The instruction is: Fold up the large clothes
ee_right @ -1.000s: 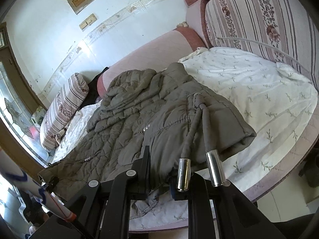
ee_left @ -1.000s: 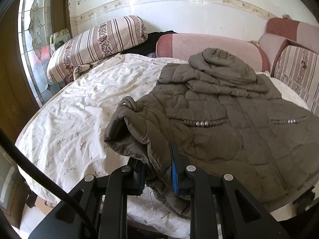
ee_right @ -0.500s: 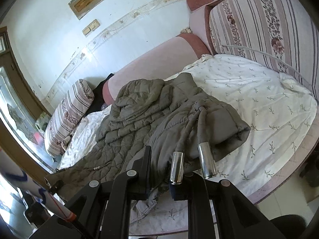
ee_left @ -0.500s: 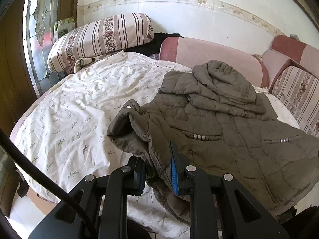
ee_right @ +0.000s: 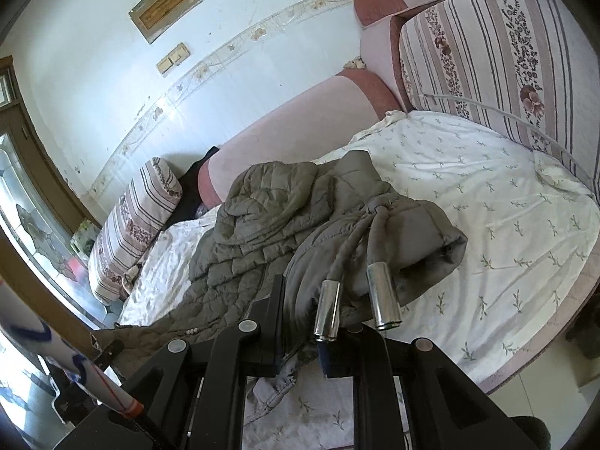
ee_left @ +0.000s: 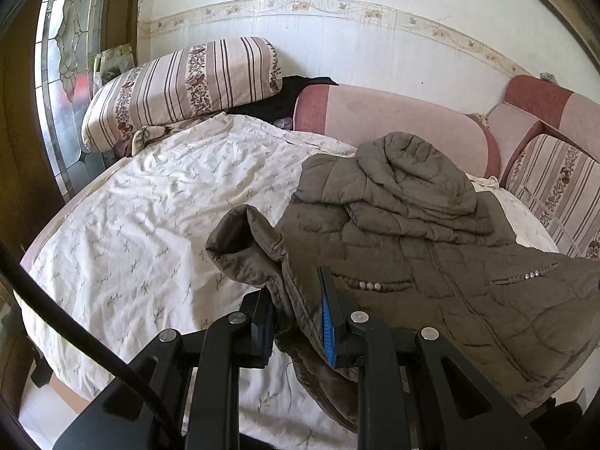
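A: Where is the jacket [ee_left: 431,247]?

B: The olive quilted jacket lies on the bed sheet [ee_left: 150,202], hood toward the pink cushion [ee_left: 382,120] at the wall, its near hem raised off the sheet.

A: How do the jaws stand?

B: The left gripper [ee_left: 300,318] is clamped narrowly on the hem's left corner, beside a folded-over sleeve [ee_left: 243,247]. The right gripper [ee_right: 303,322] is pinched on the hem's right corner; two metal-tipped drawcords [ee_right: 352,258] hang over its right finger.

A: What surrounds the bed?

B: A striped pillow [ee_left: 183,86] lies at the far left beside a stained-glass window [ee_left: 63,75]; striped cushions [ee_right: 498,48] stand on the right.
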Action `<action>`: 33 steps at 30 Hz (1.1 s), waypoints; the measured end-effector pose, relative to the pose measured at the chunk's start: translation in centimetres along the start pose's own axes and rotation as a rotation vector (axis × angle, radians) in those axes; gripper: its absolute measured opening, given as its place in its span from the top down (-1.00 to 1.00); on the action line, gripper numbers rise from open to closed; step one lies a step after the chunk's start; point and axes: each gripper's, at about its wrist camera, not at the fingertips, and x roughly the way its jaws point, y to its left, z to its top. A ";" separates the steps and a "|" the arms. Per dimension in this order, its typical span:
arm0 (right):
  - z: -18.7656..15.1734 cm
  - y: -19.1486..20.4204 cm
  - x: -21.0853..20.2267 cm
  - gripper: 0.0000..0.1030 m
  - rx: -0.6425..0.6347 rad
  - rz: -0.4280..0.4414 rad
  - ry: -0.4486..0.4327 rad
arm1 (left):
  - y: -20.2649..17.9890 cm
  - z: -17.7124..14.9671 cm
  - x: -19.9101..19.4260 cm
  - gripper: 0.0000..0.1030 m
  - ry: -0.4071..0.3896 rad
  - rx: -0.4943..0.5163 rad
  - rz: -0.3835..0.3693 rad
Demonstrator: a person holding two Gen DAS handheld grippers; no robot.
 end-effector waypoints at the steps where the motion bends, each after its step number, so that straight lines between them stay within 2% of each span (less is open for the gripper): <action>1: 0.4 0.1 0.0 0.71 0.001 0.006 -0.002 | 0.1 0.4 0.2 0.62 0.003 0.000 -0.002; 9: 4.0 1.3 0.7 0.71 -0.010 0.031 -0.033 | 0.2 4.5 1.0 0.61 -0.001 -0.011 -0.021; 15: 9.0 2.4 3.1 0.71 -0.036 0.036 -0.050 | -0.8 10.9 3.2 0.60 -0.022 -0.021 -0.038; 18: 12.5 3.1 5.8 0.72 -0.061 0.027 -0.057 | -1.5 14.1 5.4 0.59 -0.031 -0.023 -0.035; 21: 15.2 5.0 9.7 0.72 -0.089 0.003 -0.056 | -2.3 17.3 8.5 0.53 -0.042 -0.024 -0.012; 25: 18.2 6.3 17.0 0.72 -0.080 -0.040 -0.037 | -2.7 21.4 12.9 0.27 -0.102 -0.039 0.044; 27: 19.0 6.4 20.0 0.72 -0.079 -0.073 -0.025 | -2.3 23.4 14.5 0.20 -0.138 -0.044 0.091; 29: 20.0 5.6 23.7 0.72 -0.068 -0.111 -0.009 | -1.5 24.7 15.8 0.08 -0.143 -0.064 0.094; 33: 21.4 3.7 30.3 0.72 -0.051 -0.170 0.032 | -0.4 25.1 17.9 0.08 -0.141 -0.072 0.116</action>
